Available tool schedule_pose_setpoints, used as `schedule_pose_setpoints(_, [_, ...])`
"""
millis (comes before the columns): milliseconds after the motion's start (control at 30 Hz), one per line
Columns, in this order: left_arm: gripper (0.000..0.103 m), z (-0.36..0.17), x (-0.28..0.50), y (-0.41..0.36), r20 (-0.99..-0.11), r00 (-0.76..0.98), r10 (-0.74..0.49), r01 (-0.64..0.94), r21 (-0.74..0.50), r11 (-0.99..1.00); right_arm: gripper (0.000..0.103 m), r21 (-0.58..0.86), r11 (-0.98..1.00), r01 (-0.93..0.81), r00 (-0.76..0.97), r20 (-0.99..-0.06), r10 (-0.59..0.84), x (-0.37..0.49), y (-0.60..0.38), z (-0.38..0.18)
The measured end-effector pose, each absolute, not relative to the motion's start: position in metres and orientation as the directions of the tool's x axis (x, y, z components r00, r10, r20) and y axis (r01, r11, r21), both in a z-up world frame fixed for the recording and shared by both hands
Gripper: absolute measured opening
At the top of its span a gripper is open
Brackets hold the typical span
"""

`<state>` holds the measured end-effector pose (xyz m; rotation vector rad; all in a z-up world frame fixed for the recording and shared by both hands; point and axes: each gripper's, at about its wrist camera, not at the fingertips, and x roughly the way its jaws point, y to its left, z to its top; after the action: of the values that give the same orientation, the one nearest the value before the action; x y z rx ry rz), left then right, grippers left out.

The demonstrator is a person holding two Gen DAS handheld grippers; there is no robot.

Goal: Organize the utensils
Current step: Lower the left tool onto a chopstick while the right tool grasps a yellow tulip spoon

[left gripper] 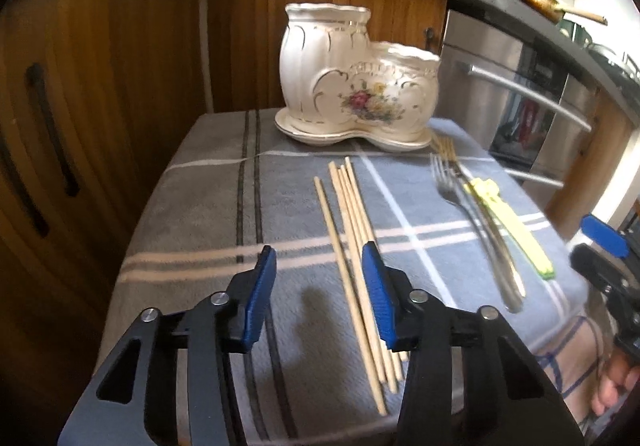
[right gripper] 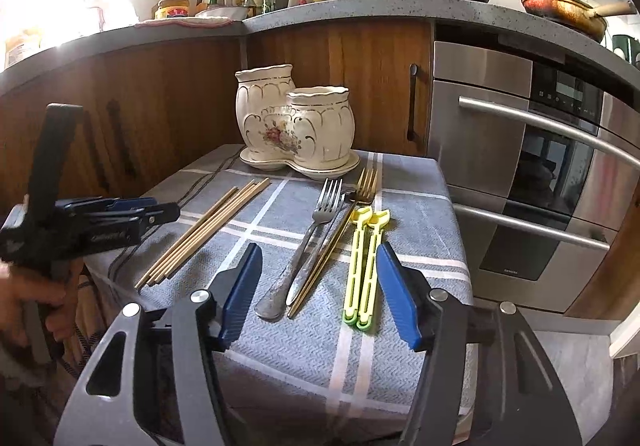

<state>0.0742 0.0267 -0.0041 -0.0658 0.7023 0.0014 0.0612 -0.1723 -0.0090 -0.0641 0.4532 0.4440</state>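
Chopsticks [left gripper: 352, 258], forks [right gripper: 316, 230] and green clip [right gripper: 362, 270] lie on the cloth-covered surface [right gripper: 280, 346], near the ceramic holder [right gripper: 294, 121] at its far edge. Left hand-held gripper [left gripper: 319, 296] hovers spread and empty beside the chopsticks. Right hand-held gripper [right gripper: 320, 296] hovers spread and empty over the forks and clip.

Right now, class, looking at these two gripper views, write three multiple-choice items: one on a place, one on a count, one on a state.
1. Where do the chopsticks lie?
A. in the holder
B. on the cloth, left of the forks
C. on the counter

2. How many forks are there?
A. one
B. five
C. two

3. How is the right gripper?
A. open, holding nothing
B. shut on a fork
C. shut on the green utensils

Key: 1 B, they lie bundled flat on the cloth, apart from the holder. 2 C, one silver and one gold, side by side. 3 A, its blue pads stand wide apart above the cloth.
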Motion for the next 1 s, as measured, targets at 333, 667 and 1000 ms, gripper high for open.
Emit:
schedule_pose_setpoints(333, [0.030,-0.023,0.102,0.021,-0.726,0.687,-0.025,0.028,-0.007,1.000,0.044,0.039,0.922,-0.384,0.764,-0.547,0.341,0.109,-0.179,-0.009])
schedule_pose_setpoints(667, [0.021,-0.022,0.106,0.042,-0.732,0.681,-0.011,-0.011,-0.026,1.000,0.023,0.052,0.932,-0.358,0.685,-0.663,0.300,0.158,-0.184,-0.025])
schedule_pose_setpoints(1000, [0.021,-0.020,0.115,0.047,-0.752,0.657,-0.058,0.021,-0.059,0.998,0.022,0.066,0.924,-0.376,0.605,-0.738,0.299,0.182,-0.174,-0.033])
